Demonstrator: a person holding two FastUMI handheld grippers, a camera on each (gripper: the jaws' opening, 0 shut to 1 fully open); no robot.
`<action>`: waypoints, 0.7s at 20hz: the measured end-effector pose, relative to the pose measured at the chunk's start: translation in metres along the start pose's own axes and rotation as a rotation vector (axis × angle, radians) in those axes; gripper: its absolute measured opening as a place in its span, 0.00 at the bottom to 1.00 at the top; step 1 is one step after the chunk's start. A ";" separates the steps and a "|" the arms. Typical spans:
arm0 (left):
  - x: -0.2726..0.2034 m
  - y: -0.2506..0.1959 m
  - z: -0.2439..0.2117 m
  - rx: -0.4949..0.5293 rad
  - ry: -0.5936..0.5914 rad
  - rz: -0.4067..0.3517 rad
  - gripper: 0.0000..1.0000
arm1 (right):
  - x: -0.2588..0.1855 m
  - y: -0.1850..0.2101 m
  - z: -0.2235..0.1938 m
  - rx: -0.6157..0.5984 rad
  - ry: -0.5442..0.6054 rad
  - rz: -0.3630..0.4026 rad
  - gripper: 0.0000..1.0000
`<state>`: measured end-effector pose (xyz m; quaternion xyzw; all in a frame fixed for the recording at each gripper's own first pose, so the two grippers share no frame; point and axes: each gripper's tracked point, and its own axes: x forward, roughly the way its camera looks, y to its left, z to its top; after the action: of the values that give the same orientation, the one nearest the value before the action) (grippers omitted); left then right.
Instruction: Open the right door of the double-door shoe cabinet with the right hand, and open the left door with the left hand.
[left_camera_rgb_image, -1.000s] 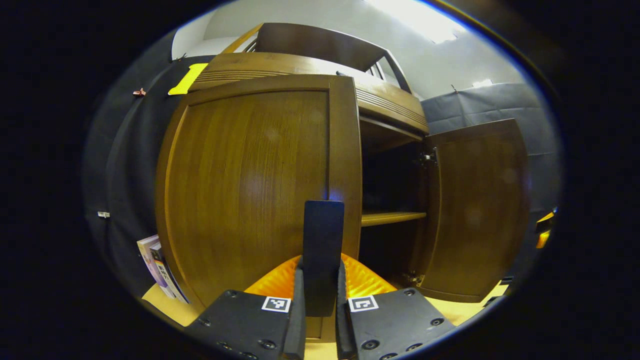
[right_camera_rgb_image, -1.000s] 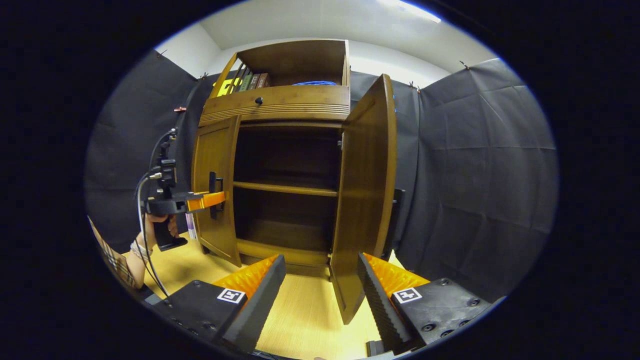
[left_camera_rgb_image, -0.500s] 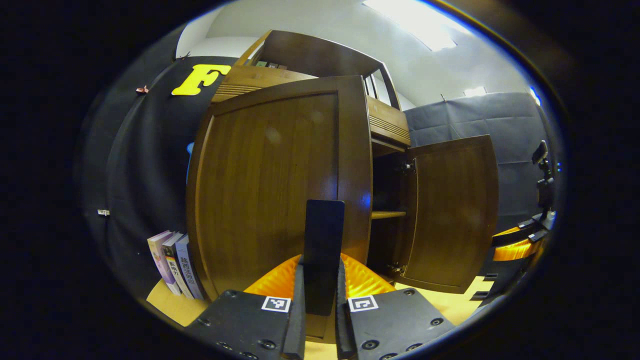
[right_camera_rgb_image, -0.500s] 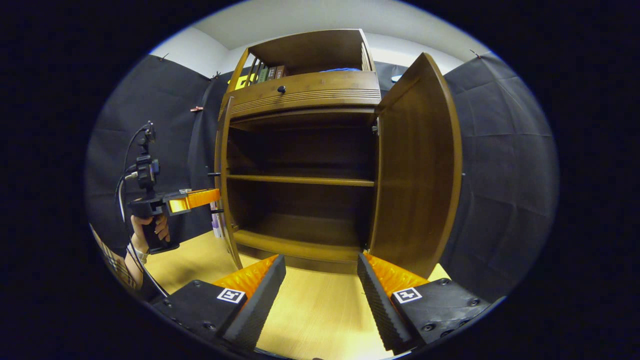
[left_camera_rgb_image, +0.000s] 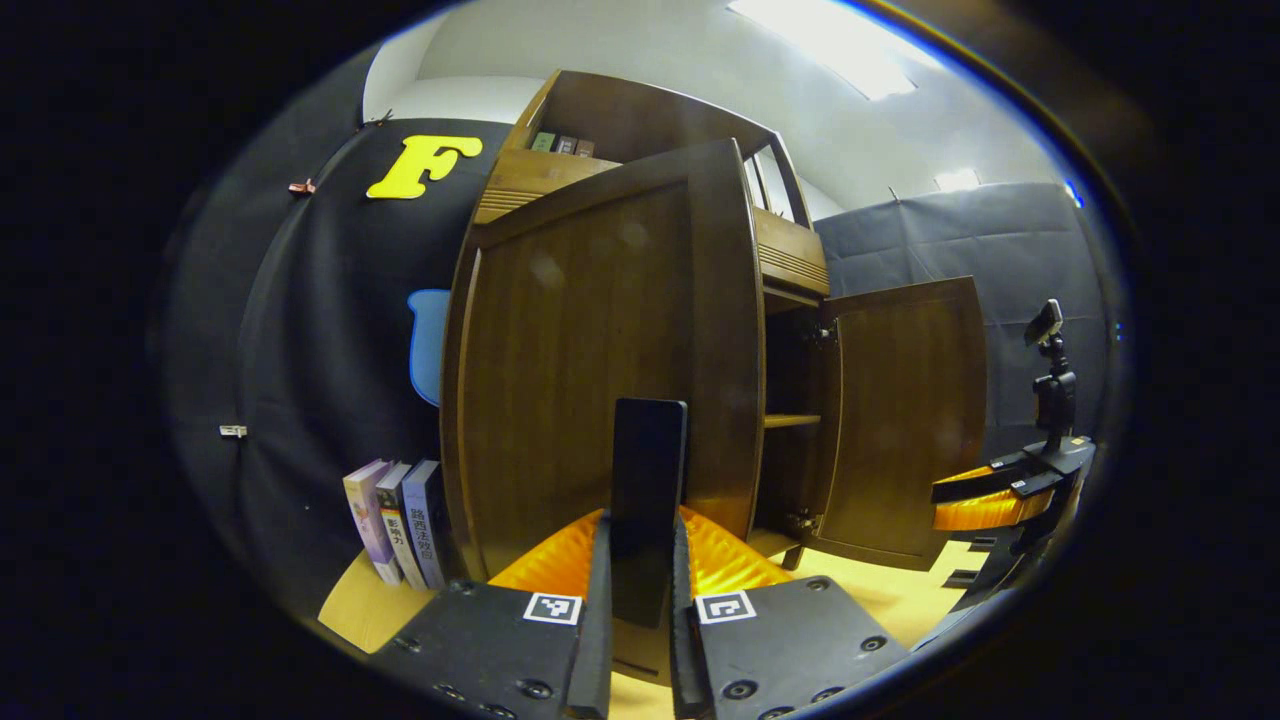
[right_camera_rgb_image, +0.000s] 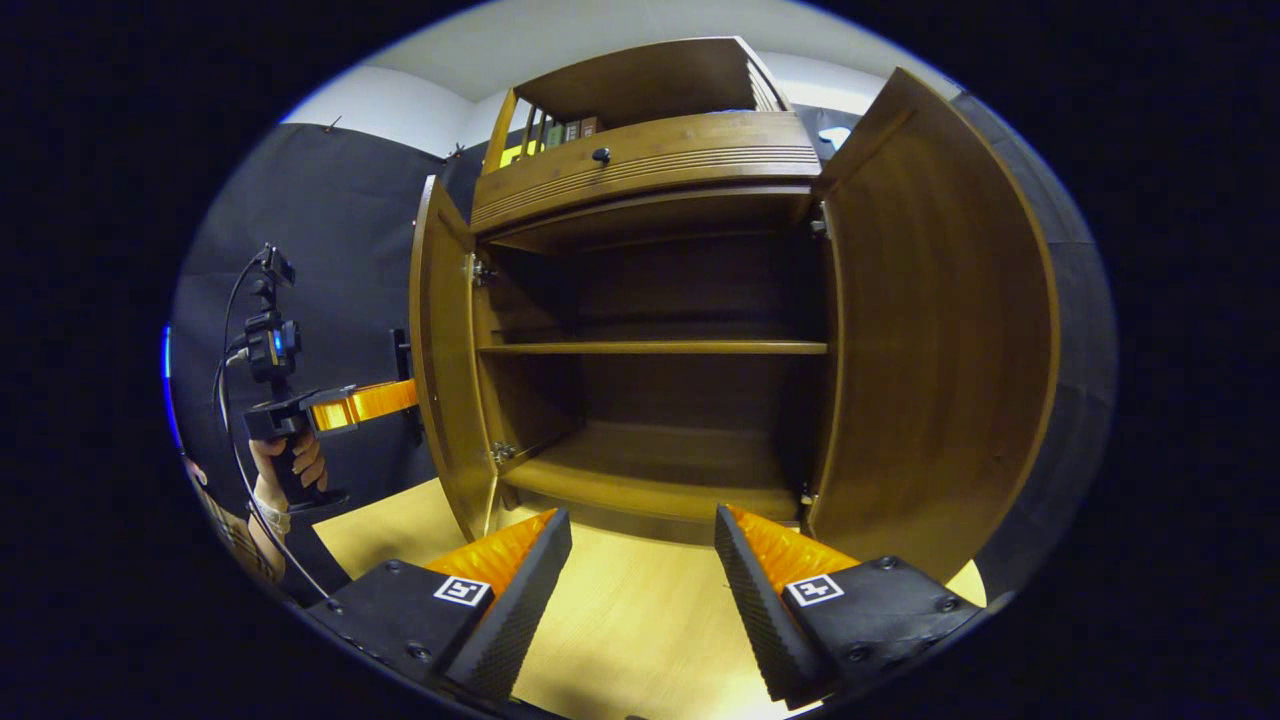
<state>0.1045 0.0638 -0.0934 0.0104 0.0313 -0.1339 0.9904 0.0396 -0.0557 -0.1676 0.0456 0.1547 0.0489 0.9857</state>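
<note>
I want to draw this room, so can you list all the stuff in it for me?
shoe cabinet: one, brown wood, at the back on the floor
left door: one, brown, swung open
right door: one, brown, swung open
door handle: one, dark bar, on the left door
shelf: one, brown, across the cabinet's inside
drawer knob: one, dark, above the doors
books: three, standing on the floor left of the cabinet
left gripper: one, closed on the door handle
right gripper: one, open, in front of the cabinet
hand: one, holding the left gripper

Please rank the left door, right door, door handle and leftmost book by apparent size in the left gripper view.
1. Left door, though nearest the camera
2. Right door
3. Door handle
4. Leftmost book
</note>
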 end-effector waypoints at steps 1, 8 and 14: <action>-0.004 0.003 0.000 0.002 0.000 0.009 0.27 | 0.003 0.004 -0.001 0.000 0.001 0.012 0.92; -0.026 0.025 0.005 0.023 0.014 0.078 0.27 | 0.018 0.029 -0.008 -0.003 0.015 0.074 0.92; -0.049 0.053 0.004 0.030 0.021 0.182 0.25 | 0.025 0.045 -0.003 -0.038 -0.004 0.102 0.92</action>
<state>0.0719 0.1282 -0.0851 0.0295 0.0386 -0.0437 0.9979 0.0588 -0.0085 -0.1737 0.0349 0.1491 0.1018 0.9829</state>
